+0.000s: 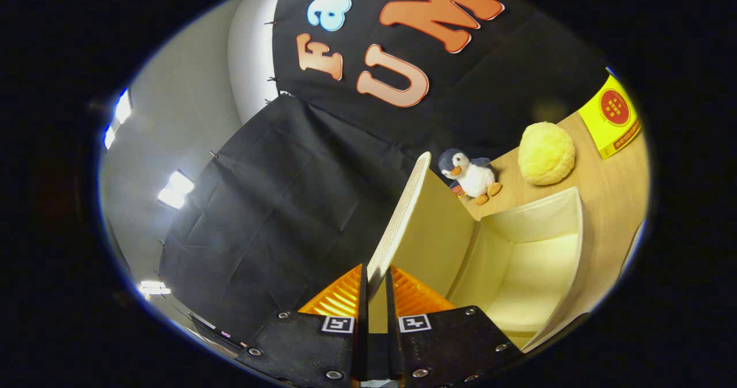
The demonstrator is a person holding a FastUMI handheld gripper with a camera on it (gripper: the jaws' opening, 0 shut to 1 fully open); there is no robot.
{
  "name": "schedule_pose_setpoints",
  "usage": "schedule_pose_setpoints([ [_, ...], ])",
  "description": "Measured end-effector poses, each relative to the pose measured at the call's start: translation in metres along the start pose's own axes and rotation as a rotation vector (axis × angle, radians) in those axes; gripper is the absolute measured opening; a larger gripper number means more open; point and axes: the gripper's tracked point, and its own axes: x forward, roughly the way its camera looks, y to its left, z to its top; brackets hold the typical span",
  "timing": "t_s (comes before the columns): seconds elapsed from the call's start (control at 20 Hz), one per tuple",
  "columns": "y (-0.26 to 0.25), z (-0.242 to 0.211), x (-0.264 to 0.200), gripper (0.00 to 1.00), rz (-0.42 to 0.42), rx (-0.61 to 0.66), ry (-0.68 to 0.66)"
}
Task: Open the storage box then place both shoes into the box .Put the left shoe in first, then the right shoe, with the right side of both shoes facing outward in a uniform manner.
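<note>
My gripper [376,281] is shut on the edge of the storage box's lid [429,221], with both fingers [414,299] pressing the thin cream panel from either side. The lid stands swung up, its textured rim running away from the fingertips. Just right of the fingers the cream storage box [567,244] lies open, and its pale inside looks bare.
The box rests on a wooden table [610,181]. Beyond it stand a small plush penguin [472,175] and a round yellow plush [546,153]. A yellow packet [611,117] lies farther right. Black cloth walls the booth behind.
</note>
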Motion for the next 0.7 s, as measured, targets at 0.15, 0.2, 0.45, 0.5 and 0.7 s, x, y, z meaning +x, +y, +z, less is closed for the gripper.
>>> schedule_pose_setpoints([
  [0.15, 0.019, -0.012, 0.03, 0.14, 0.003, -0.024, 0.024],
  [0.2, 0.022, -0.016, 0.04, 0.14, 0.001, -0.026, 0.03],
  [0.45, 0.016, -0.04, 0.074, 0.57, -0.09, -0.106, 0.078],
  [0.5, 0.014, -0.045, 0.076, 0.65, -0.101, -0.106, 0.083],
  [0.7, 0.003, -0.053, 0.077, 0.98, -0.16, -0.118, 0.092],
])
